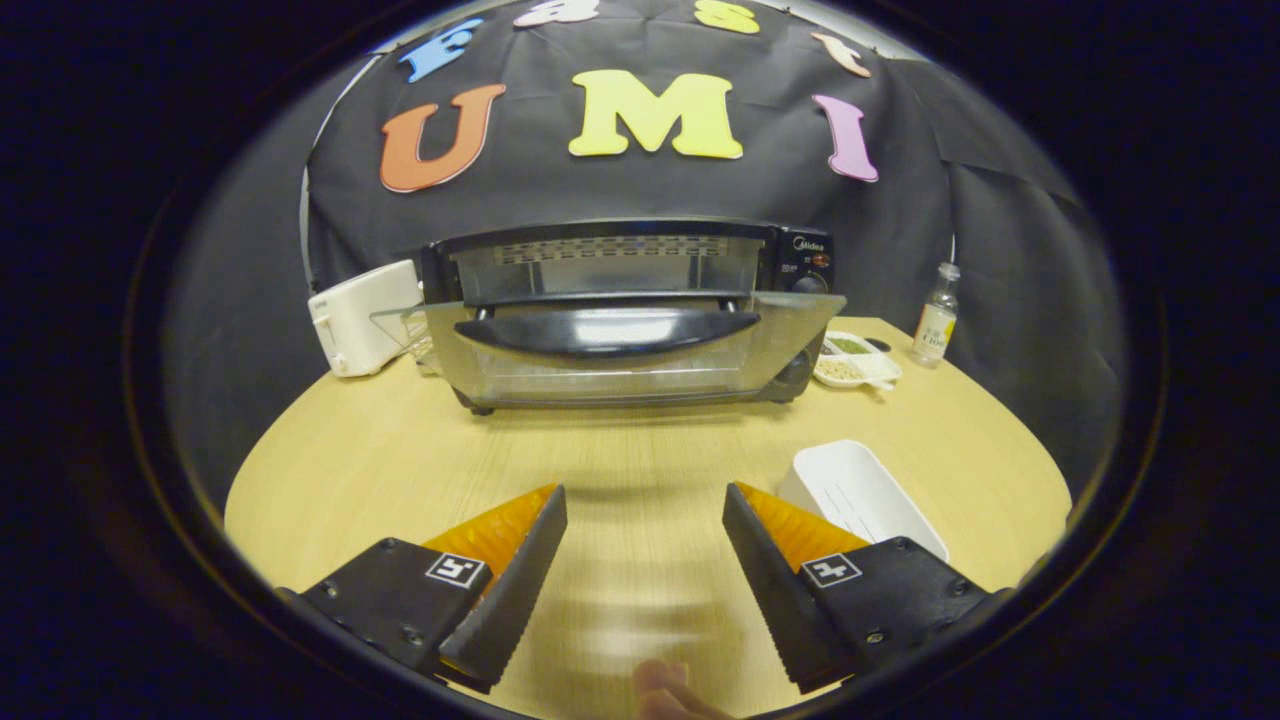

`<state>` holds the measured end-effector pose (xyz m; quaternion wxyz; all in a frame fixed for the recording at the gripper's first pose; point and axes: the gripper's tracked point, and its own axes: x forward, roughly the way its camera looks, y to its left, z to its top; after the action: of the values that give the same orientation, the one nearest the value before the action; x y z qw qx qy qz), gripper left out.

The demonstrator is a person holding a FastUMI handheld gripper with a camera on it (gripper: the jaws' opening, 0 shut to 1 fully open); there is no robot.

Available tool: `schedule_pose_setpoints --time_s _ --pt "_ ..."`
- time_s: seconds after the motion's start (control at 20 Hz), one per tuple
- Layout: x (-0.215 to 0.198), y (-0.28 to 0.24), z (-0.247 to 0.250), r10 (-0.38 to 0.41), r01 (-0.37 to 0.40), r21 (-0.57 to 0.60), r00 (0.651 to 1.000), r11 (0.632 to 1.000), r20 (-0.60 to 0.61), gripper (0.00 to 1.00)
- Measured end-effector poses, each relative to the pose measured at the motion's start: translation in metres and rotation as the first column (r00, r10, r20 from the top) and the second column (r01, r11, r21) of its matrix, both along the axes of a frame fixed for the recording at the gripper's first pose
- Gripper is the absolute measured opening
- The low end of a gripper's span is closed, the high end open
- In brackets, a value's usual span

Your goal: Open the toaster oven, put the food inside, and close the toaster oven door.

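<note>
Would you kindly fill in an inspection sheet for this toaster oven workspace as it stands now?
Surface: round wooden table, bare between the fingers.
Job's things: toaster oven beyond the fingers, its glass door partly open, tilted outward; food not identifiable inside it.
Clutter: white tray just ahead of one finger, looks empty; white toaster beside the oven; divided dish with seasonings and a small bottle on the oven's other side.
Grippers: gripper open, holding nothing, fingers apart above the table; a fingertip shows beneath it.
Cables: nothing seen.
Surroundings: black cloth wall behind the table.
</note>
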<state>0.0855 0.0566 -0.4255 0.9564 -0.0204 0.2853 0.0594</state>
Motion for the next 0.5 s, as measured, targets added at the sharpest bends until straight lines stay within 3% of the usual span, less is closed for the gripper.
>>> schedule_pose_setpoints --time_s 0.5 --pt "0.042 0.023 0.057 0.037 -0.038 0.002 0.981 0.999 0.188 1.0"
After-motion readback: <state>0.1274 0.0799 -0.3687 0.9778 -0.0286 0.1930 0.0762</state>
